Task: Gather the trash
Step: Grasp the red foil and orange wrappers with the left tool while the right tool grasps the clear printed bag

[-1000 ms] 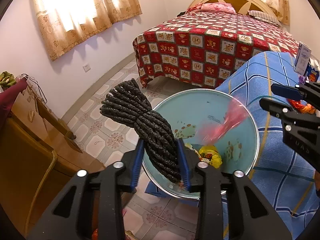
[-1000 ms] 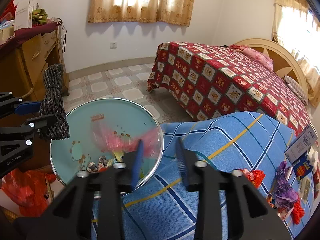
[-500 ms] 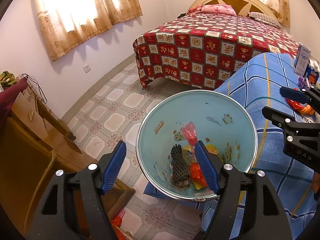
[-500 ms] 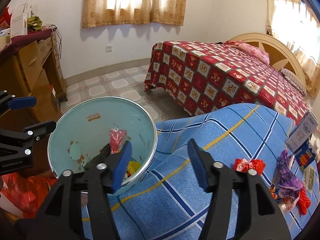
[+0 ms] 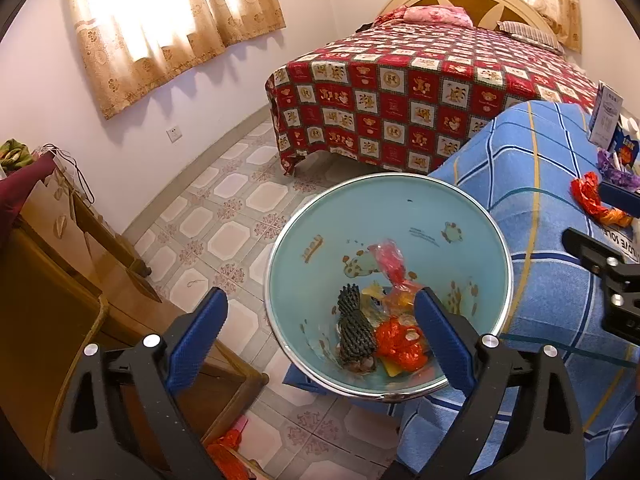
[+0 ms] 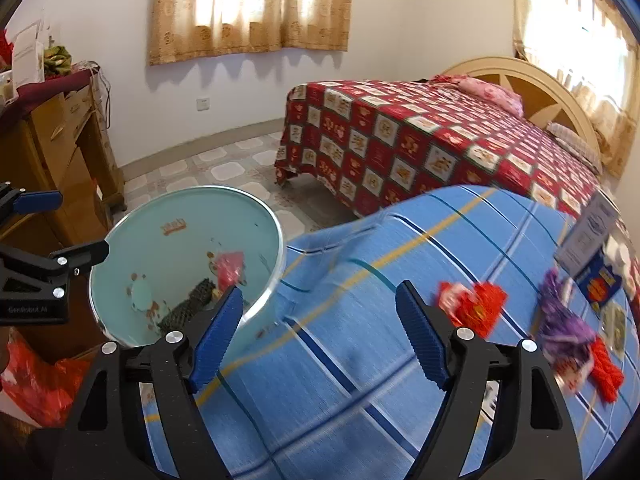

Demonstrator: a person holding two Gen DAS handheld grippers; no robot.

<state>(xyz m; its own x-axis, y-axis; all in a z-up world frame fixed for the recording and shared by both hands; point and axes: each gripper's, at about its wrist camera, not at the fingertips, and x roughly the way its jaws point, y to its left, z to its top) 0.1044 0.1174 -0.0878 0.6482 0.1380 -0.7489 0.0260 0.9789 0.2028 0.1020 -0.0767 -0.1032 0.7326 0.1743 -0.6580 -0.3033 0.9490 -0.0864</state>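
Your left gripper (image 5: 320,316) hangs over the pale blue trash bin (image 5: 472,216) with its jaws spread wide and nothing between them. Down in the bin lie a dark braided rope bundle (image 5: 354,330), a crumpled red-orange wrapper (image 5: 398,344) just beside it, and a red plastic bag (image 5: 390,260) leaning against the inner wall (some yellow scraps show underneath).

Your right gripper (image 6: 318,334) is likewise spread wide and holding nothing, poised above the blue checked cloth (image 6: 340,380) next to the bin. On that cloth, off to the right, wait a red wrapper (image 6: 474,306), a purple wrapper (image 6: 564,328) and a red knitted scrap (image 6: 608,372), all blurred. A blue-and-white box (image 6: 586,240) stands beyond them.
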